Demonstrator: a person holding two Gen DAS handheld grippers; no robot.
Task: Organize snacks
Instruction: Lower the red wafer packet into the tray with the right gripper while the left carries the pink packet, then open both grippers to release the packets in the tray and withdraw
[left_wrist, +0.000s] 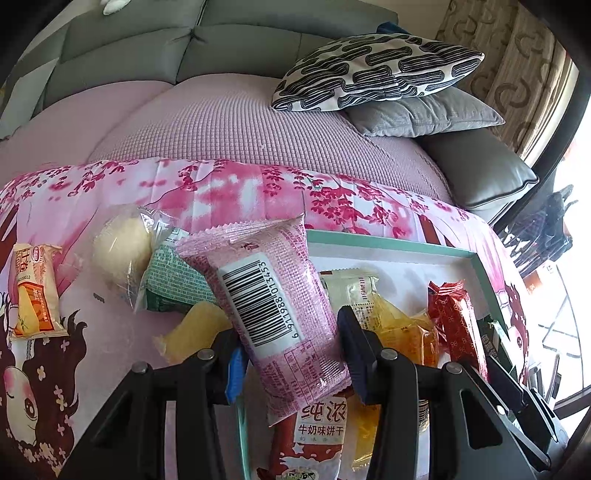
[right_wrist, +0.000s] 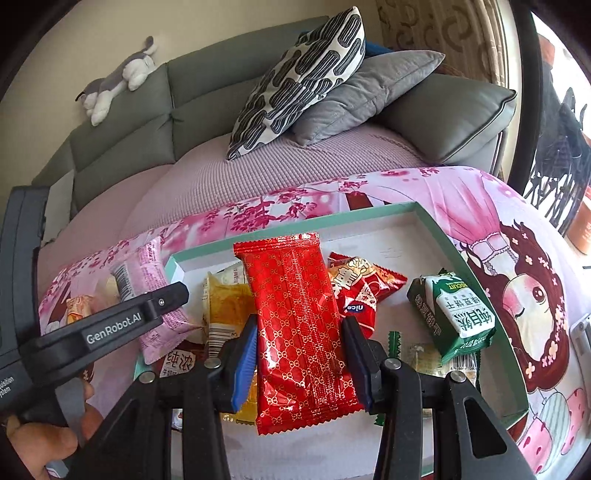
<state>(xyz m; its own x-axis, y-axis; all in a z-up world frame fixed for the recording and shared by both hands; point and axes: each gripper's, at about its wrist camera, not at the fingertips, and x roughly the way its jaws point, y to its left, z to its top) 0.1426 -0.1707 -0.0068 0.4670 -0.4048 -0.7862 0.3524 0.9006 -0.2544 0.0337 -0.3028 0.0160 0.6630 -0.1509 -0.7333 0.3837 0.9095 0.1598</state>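
Two packets are up off the pile: the pink packet (left_wrist: 280, 314), barcode up, sits clamped in the left gripper (left_wrist: 291, 354) at centre frame, and the red packet (right_wrist: 301, 332) is pinched by the right gripper (right_wrist: 301, 363) over the green-rimmed tray (right_wrist: 436, 218). One green biscuit pack (right_wrist: 456, 314) lies in the tray at right. Outside it, left in the left wrist view, lies one orange-and-cream packet (left_wrist: 35, 291). Two cushions (left_wrist: 380, 70) are stacked on the sofa (left_wrist: 122, 48), upper right.

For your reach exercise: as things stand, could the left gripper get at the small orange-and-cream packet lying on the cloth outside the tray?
Probably not yet. The left gripper is shut on the pink packet, so its jaws are full. The orange-and-cream packet lies alone on the floral cloth, with nothing on it.
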